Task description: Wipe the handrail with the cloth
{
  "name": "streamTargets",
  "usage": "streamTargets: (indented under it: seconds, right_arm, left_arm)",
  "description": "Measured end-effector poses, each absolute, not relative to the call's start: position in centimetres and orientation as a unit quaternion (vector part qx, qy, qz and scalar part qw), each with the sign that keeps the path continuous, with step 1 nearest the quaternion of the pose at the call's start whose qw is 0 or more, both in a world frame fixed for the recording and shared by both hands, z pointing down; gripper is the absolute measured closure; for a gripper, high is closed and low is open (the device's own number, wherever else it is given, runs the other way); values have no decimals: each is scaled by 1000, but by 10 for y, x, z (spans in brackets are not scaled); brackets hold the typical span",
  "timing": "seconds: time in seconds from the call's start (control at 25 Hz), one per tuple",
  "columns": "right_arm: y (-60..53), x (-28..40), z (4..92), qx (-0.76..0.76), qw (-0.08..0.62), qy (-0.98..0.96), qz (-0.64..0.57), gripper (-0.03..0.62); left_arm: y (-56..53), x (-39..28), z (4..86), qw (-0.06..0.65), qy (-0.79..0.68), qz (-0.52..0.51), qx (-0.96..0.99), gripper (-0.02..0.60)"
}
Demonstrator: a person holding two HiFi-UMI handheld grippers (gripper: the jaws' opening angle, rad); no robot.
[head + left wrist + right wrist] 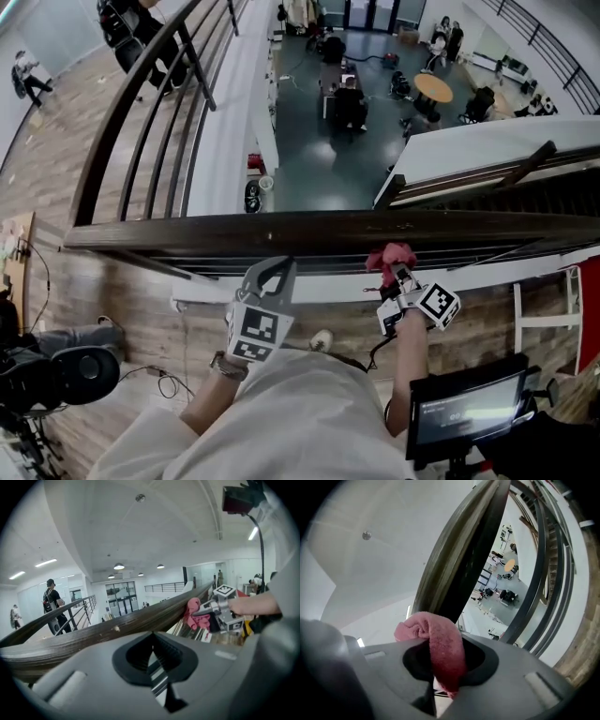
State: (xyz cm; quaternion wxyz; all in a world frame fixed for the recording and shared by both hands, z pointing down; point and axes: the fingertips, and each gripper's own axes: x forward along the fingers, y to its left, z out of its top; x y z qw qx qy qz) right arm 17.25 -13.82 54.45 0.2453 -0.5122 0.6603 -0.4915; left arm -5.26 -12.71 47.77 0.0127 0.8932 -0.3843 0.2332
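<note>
The head view looks steeply down over the handrail (328,230) to a floor (328,159) far beneath. The left gripper view sits close against the rail, facing along it. The right gripper view looks up along it from below. Both gripper views catch the cloth (440,648).

Dark wooden handrail (234,230) with streaky grain and a slight sheen, fuzzy pink terry cloth (390,257), smooth matt grey plastic left tool (272,272) and right tool (397,278), pale wood-plank floor (141,309)

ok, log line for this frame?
right gripper: shut on pink cloth, held at handrail's near edge | left gripper: shut, empty, near handrail | cloth-rail contact: cannot tell
</note>
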Motion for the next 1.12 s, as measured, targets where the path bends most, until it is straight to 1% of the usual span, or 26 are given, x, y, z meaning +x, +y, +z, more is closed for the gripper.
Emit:
streamTargets:
  seconds: [0.28, 0.56, 0.64, 0.8, 1.12]
  right_arm:
    - [-124, 234, 536, -612, 212, 643, -409, 523]
    - [-99, 279, 510, -720, 190, 597, -298, 525]
    - [-97, 278, 504, -743, 165, 592, -264, 523]
    - [-113, 247, 504, -744, 91, 617, -239, 525]
    - [-132, 228, 502, -748, 87, 618, -224, 525]
  left_arm:
    - [-111, -47, 480, 13, -377, 259, 889, 572]
    - [-105, -44, 477, 12, -361, 252, 898, 573]
    - [-105, -46, 475, 10, -353, 246, 903, 573]
    - [-109, -58, 470, 8, -346, 235, 908, 573]
    - [-112, -84, 462, -1, -340, 226, 913, 573]
